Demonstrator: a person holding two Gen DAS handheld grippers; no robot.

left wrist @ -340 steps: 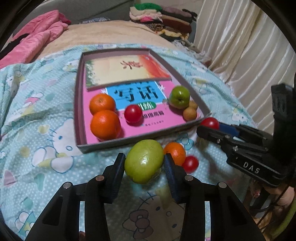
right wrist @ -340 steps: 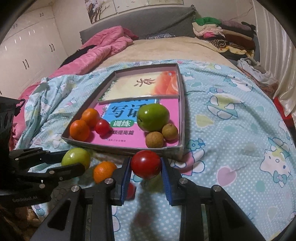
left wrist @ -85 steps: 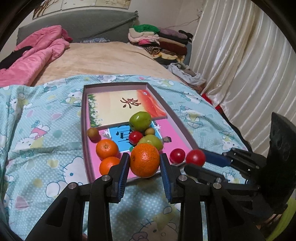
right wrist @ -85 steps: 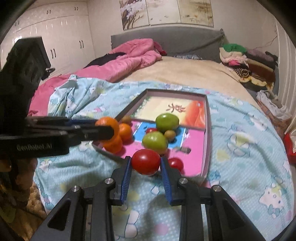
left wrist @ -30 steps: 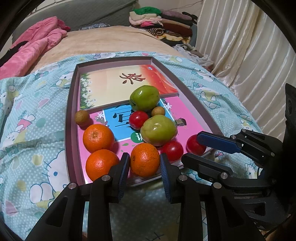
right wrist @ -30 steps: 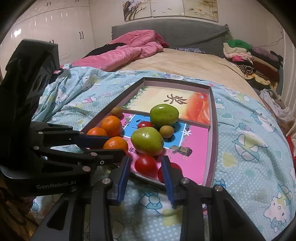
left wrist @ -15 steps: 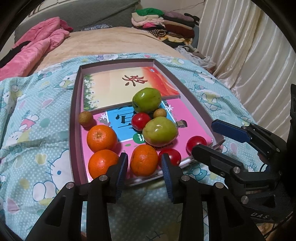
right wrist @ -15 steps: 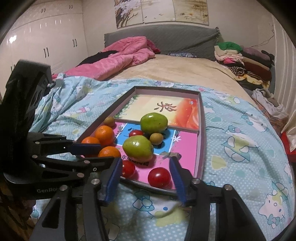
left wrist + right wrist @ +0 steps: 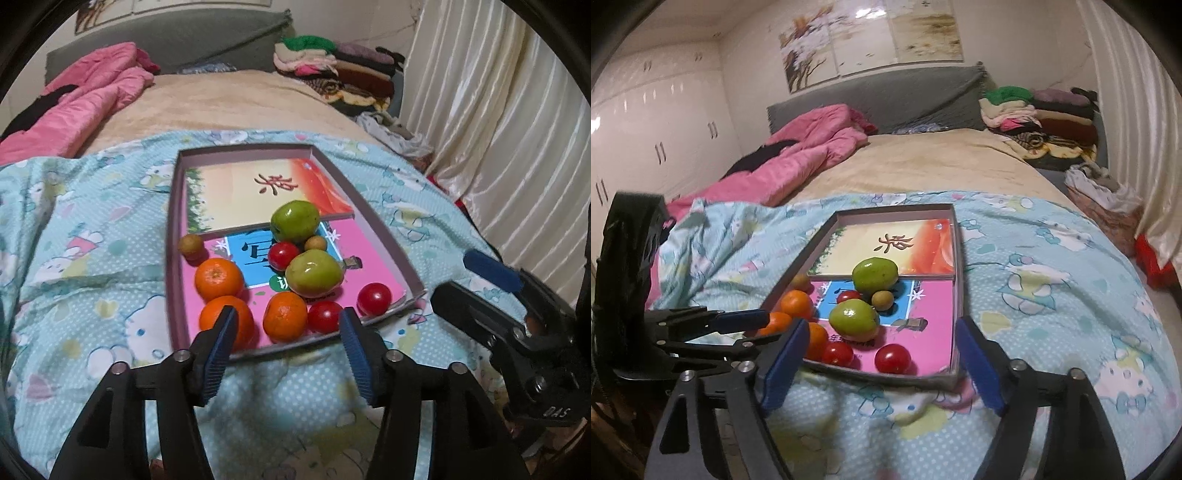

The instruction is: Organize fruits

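From the left wrist view: the left tool (image 9: 288,328) has just been opening, its blue pads now stand well apart with nothing pinched between them, and the orange it carried in (image 9: 285,316) sits free in the near end of the tray (image 9: 171,236). That reads as a finished drop, and the tool has backed off toward the camera. Off to the right, the right tool (image 9: 476,278) is spread wide too, clear of the cherry tomato (image 9: 373,298) it let go near the tray's near right corner. Count here: three oranges, three red tomatoes, two green fruits, two small brown round ones, all inside the tray on the bed.

Over to the right wrist view: the right tool (image 9: 881,349) has been opening as well, jaws wide and empty, framing the tray's front rim. The same tomato (image 9: 893,358) rests just inside it. The left tool (image 9: 750,328) reaches in from the left, also holding nothing. No fruit shows on the blue quilt (image 9: 1052,288), so I'd judge the gathering essentially done. The count matches here, though one orange is half hidden behind the left tool.
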